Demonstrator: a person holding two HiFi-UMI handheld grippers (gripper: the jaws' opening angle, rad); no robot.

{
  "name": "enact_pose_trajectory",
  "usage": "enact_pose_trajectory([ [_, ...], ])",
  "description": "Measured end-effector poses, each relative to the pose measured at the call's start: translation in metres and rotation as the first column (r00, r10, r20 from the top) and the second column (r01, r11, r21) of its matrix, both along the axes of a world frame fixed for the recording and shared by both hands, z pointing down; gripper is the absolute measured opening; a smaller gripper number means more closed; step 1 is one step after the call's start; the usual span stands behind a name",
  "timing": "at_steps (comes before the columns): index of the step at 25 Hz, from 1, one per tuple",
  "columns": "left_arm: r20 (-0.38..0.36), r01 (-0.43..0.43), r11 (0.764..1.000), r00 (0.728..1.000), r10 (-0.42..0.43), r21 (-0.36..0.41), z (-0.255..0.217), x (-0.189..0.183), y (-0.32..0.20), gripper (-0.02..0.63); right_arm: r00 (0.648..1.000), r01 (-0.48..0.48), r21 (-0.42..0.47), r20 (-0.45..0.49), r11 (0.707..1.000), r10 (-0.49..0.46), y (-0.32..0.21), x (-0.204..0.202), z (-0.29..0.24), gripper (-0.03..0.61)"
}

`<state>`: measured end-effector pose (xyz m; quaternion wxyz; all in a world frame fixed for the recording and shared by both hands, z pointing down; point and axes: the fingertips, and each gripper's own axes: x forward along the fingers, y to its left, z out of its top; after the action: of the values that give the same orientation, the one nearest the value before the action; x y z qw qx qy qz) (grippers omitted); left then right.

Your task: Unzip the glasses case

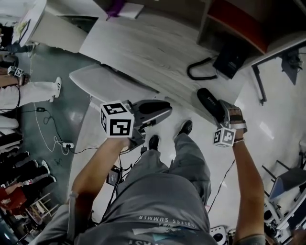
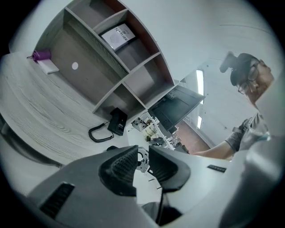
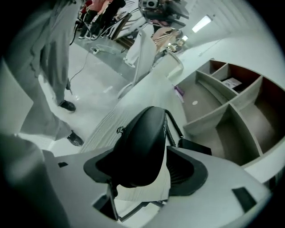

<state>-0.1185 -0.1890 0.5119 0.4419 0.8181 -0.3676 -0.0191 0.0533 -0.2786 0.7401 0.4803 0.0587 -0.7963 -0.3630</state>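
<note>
The black glasses case [image 1: 208, 99] lies at the near edge of the wooden table [image 1: 143, 43], in front of my right gripper [image 1: 221, 114]. In the right gripper view the case [image 3: 138, 147] fills the space between the jaws and leans on the left pad. A strip of table shows between it and the right pad [image 3: 185, 171], so my right gripper [image 3: 147, 153] reads as open. The zip pull [image 3: 119, 130] sits on the case's left edge. My left gripper [image 1: 167, 109] hovers left of the case, apart from it. Its pads [image 2: 122, 167] stand narrowly apart with nothing between them.
A black phone [image 1: 229, 60] with a coiled cord [image 2: 100, 133] sits on the table by the open shelf unit [image 3: 231, 107]. A purple item [image 1: 114, 7] lies at the far end. A white curved seat [image 1: 105, 81], floor cables [image 1: 52, 139] and bystanders [image 1: 19, 91] are on the left.
</note>
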Motion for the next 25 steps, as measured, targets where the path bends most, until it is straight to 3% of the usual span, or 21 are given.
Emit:
enact_pose_trajectory([
  [4,0.006,0.007,1.000,1.000,-0.007,0.002,-0.003,-0.010,0.011,0.055,0.998,-0.004,-0.036,-0.071,0.999,0.002,0.009,0.000,0.008,0.337],
  [13,-0.005,0.006,0.998,1.000,-0.006,0.055,-0.028,-0.036,0.045,0.055,0.967,-0.177,-0.118,-0.207,0.977,0.150,0.030,0.020,0.002,0.388],
  [15,-0.009,0.004,0.998,1.000,-0.003,0.066,-0.033,-0.041,0.052,0.055,0.938,-0.285,-0.148,-0.245,0.947,0.244,0.032,0.030,0.001,0.377],
  [19,-0.009,0.001,0.997,1.000,-0.001,0.073,-0.038,-0.049,0.062,0.055,0.851,-0.498,-0.180,-0.289,0.848,0.438,0.025,0.050,0.003,0.373],
  [22,-0.005,0.005,0.996,1.000,-0.004,0.086,-0.044,-0.054,0.068,0.055,0.803,-0.583,-0.183,-0.276,0.792,0.528,0.023,0.062,-0.005,0.368],
  [25,-0.002,0.004,0.993,1.000,-0.004,0.120,-0.054,-0.054,0.070,0.055,0.778,-0.628,-0.198,-0.196,0.753,0.597,0.023,0.066,-0.033,0.357],
])
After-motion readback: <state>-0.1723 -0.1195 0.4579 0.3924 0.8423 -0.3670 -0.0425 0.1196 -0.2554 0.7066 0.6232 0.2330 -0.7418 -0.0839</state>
